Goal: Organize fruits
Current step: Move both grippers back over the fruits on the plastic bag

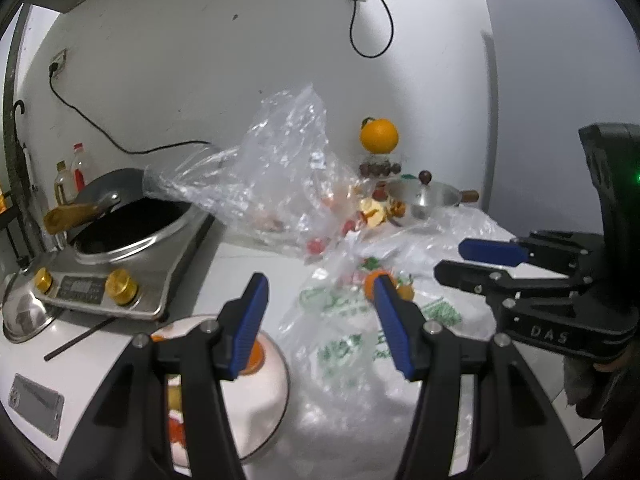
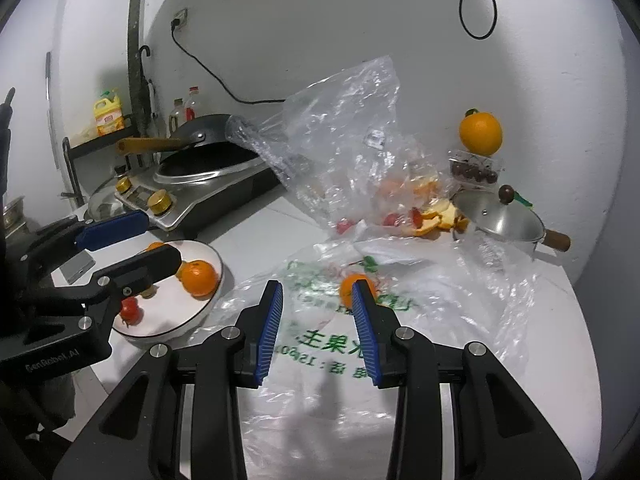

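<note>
A white plate (image 2: 208, 307) sits on the counter with an orange (image 2: 198, 277) and a small red fruit (image 2: 131, 310) on it. A small orange (image 2: 347, 289) lies on a printed plastic bag (image 2: 328, 344), also seen in the left wrist view (image 1: 370, 282). My left gripper (image 1: 318, 316) is open and empty above the plate's (image 1: 276, 396) right edge; it also shows in the right wrist view (image 2: 140, 240). My right gripper (image 2: 316, 322) is open and empty just short of the small orange; it also shows in the left wrist view (image 1: 450, 258).
A crumpled clear bag (image 2: 344, 132) with orange peels (image 2: 440, 216) and red fruits stands behind. A large orange (image 2: 480, 132) sits on a fruit box. A steel pot (image 2: 504, 220) is at right, a wok on a cooker (image 2: 200, 172) at left.
</note>
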Available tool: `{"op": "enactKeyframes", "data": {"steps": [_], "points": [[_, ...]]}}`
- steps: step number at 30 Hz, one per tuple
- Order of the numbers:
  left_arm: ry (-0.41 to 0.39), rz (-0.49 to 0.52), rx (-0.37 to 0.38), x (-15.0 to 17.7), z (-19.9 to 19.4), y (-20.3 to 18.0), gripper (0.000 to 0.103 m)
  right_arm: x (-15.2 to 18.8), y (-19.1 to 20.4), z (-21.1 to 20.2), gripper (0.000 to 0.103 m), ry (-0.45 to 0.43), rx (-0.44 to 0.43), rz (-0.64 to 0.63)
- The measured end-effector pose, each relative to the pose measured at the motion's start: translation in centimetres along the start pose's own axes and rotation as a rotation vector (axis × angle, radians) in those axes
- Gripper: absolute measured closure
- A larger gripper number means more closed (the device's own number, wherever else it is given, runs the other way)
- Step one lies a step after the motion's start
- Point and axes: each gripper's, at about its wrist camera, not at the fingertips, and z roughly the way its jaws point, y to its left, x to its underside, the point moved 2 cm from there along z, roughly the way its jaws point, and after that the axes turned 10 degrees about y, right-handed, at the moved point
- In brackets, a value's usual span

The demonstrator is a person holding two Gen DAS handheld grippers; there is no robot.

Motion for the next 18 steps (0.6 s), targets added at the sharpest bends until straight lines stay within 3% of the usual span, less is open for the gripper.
{"op": "enactKeyframes", "data": {"steps": [18], "points": [[0.031,-0.009,0.006,-2.1,5.0,-1.2,0.047,-1.3,-4.5,2.7,0.065,0.031,0.010,0.018]]}}
